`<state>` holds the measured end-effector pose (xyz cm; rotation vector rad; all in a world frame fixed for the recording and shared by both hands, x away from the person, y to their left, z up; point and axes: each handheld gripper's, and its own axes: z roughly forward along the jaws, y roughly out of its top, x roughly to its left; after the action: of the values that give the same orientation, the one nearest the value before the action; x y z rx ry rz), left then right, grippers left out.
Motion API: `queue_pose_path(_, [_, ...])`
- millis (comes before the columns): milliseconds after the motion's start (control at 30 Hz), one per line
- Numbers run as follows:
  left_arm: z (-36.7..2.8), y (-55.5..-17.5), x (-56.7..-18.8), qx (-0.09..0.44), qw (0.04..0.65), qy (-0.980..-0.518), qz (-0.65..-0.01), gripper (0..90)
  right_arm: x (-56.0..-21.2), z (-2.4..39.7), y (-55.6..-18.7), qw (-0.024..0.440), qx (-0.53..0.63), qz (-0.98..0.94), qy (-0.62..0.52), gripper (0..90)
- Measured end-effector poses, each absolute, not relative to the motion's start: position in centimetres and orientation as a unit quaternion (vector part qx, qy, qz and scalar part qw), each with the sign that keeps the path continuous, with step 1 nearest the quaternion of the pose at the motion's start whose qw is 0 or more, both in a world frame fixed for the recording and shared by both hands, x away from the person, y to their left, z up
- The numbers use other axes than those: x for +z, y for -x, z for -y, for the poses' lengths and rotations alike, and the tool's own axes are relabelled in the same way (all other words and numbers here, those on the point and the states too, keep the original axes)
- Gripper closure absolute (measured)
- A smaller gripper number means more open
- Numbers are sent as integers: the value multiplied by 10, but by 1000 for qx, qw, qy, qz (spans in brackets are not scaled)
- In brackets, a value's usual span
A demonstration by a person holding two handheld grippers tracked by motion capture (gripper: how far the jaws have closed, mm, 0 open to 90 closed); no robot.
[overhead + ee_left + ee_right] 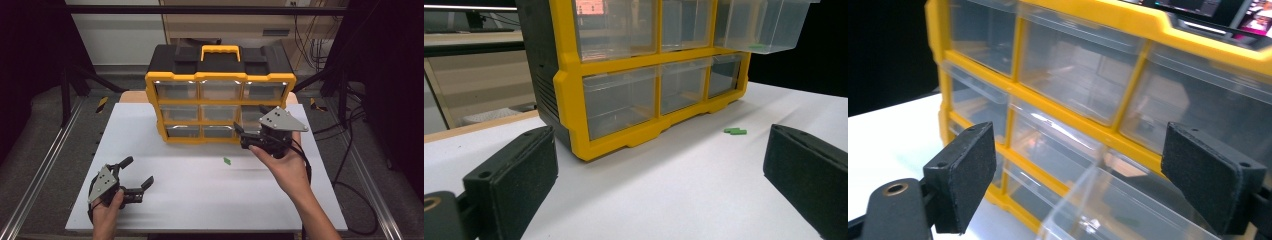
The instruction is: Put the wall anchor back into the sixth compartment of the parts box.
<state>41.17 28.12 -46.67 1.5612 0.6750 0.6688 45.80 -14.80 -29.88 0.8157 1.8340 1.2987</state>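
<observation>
Drawer [769,25] in the organizer [220,80], middle row on its right, is pulled out; green piece [227,160] lies on the worktop [200,200] mid-front, probably yet to go in. Right gripper [1083,175] jaws wide, empty, at the drawer. Left gripper [134,175] jaws wide, empty, near-left corner.

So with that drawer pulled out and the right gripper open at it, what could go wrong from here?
1. The open drawer sticks out past the cabinet; the right gripper beside it could knock it loose.
2. The green piece lies in front of the cabinet; a sweeping hand could flick it away.
</observation>
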Motion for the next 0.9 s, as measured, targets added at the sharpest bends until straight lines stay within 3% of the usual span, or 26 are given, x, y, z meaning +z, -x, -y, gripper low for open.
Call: queue_pose_path(900, [-284, -411, -466, 293, 611, -673, -295, 8, -320, 100, -441, 346, 490, -758, -255, 127])
